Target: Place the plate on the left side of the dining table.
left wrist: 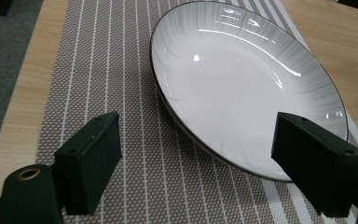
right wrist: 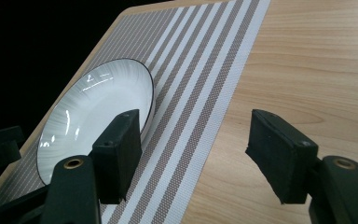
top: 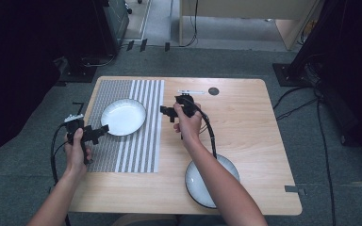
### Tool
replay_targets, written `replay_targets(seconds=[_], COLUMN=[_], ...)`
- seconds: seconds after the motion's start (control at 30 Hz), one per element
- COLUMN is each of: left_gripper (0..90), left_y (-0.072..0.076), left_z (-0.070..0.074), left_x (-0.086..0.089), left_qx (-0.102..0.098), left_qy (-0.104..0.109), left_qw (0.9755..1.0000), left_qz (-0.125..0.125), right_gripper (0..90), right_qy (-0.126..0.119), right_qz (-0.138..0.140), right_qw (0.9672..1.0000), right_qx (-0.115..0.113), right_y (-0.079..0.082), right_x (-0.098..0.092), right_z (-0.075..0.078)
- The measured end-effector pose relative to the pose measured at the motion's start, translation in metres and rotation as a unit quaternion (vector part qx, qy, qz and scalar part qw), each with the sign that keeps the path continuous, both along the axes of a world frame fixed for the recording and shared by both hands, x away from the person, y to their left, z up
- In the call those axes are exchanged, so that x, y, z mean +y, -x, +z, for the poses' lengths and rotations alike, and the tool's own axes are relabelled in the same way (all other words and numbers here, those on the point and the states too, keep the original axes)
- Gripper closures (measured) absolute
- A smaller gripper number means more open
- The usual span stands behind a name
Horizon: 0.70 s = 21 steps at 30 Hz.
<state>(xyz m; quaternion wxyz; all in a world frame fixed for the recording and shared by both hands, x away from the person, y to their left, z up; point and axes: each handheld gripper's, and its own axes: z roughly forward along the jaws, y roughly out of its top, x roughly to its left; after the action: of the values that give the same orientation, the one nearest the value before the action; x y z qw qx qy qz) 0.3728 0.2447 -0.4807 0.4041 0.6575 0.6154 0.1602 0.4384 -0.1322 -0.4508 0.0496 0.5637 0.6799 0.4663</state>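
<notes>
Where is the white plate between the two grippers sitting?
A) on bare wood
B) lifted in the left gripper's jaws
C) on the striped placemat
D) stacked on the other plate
C: the white plate rests on the striped placemat, with both grippers' jaws open and clear of it.

looking along the right gripper (right wrist: 193,156), its two black jaws stood wide apart with nothing between them, just hanging over the edge of the striped placemat (right wrist: 200,88) where it met the bare wooden table (right wrist: 317,70). a white plate with a thin dark rim (right wrist: 93,109) sat flat on the mat, off to the left, and the left jaw covered part of its near edge. a bit of the other gripper (right wrist: 0,144) poked in at the far left, beside the plate. past the table's edge it was all dark.
</notes>
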Motion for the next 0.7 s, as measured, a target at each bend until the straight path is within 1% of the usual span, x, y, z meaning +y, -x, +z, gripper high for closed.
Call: replay_targets(seconds=[0.17,0.3,0.37,0.47,0.5,0.57,0.7], left_gripper=[15.6,15.6,15.2,14.2,14.2,14.1,14.2], left_y=[0.015,0.026,0.032,0.042,0.046,0.053,0.064], left_z=[0.000,-0.001,-0.003,-0.005,-0.006,-0.008,-0.009], left_x=[0.001,-0.001,-0.002,-0.003,-0.003,-0.003,-0.002], left_qx=[-0.006,-0.012,-0.014,-0.019,-0.022,-0.027,-0.031], left_qy=[0.000,-0.005,-0.012,-0.005,-0.009,-0.013,-0.014], left_qw=[1.0000,0.9998,0.9996,0.9992,0.9990,0.9988,0.9987], left_qz=[-0.007,-0.013,-0.023,-0.035,-0.038,-0.038,-0.039], right_gripper=[33.1,31.9,31.8,30.9,30.8,30.5,29.8], right_qy=[-0.002,-0.001,0.000,-0.005,-0.005,-0.007,-0.007], right_qz=[0.006,0.010,0.010,0.015,0.015,0.015,0.011], right_qw=[1.0000,0.9998,0.9998,0.9994,0.9992,0.9991,0.9990], right_qx=[-0.007,-0.014,-0.019,-0.031,-0.036,-0.040,-0.042], right_y=[0.008,0.014,0.017,0.022,0.024,0.027,0.034], right_x=[-0.009,-0.016,-0.019,-0.025,-0.028,-0.033,-0.045], right_z=[0.006,0.012,0.015,0.019,0.021,0.024,0.028])
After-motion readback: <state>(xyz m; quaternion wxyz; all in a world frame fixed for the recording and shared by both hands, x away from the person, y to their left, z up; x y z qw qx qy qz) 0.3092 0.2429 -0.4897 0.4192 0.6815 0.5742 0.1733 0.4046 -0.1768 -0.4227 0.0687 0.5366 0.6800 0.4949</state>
